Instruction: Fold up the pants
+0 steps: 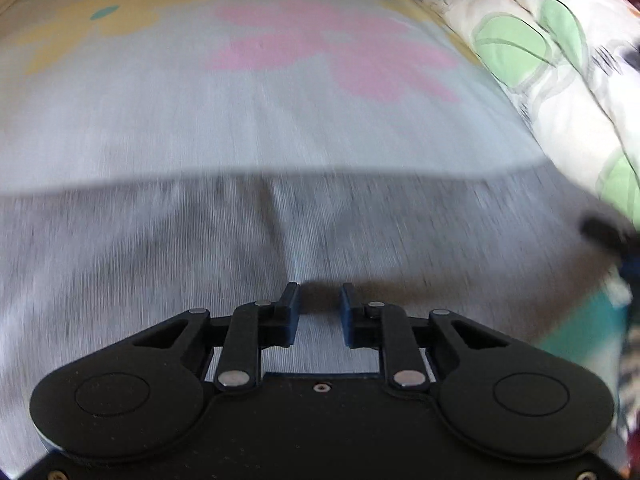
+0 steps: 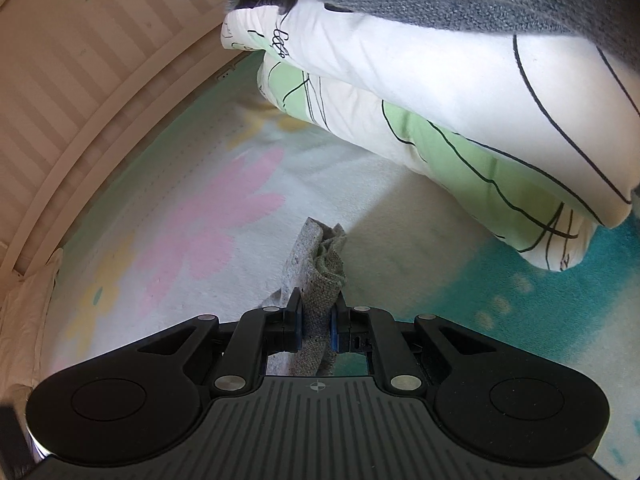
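My right gripper [image 2: 318,312] pinches a bunched grey edge of the pants [image 1: 280,232], lifted off the bed [image 2: 200,216]. My left gripper [image 1: 320,300] has its fingers spread and empty, with the cloth spread flat just ahead, its far hem running left to right.

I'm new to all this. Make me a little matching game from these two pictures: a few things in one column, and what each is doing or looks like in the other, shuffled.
Things:
1. left hand-held gripper
2. right hand-held gripper
3. grey pants
4. folded duvet

States:
a. white with green patches and black lines
b. shut on a bunch of grey fabric
c. spread across the flowered bedsheet
d. open, nothing between its fingers

Pairs: 1-d, 2-b, 3-c, 4-a
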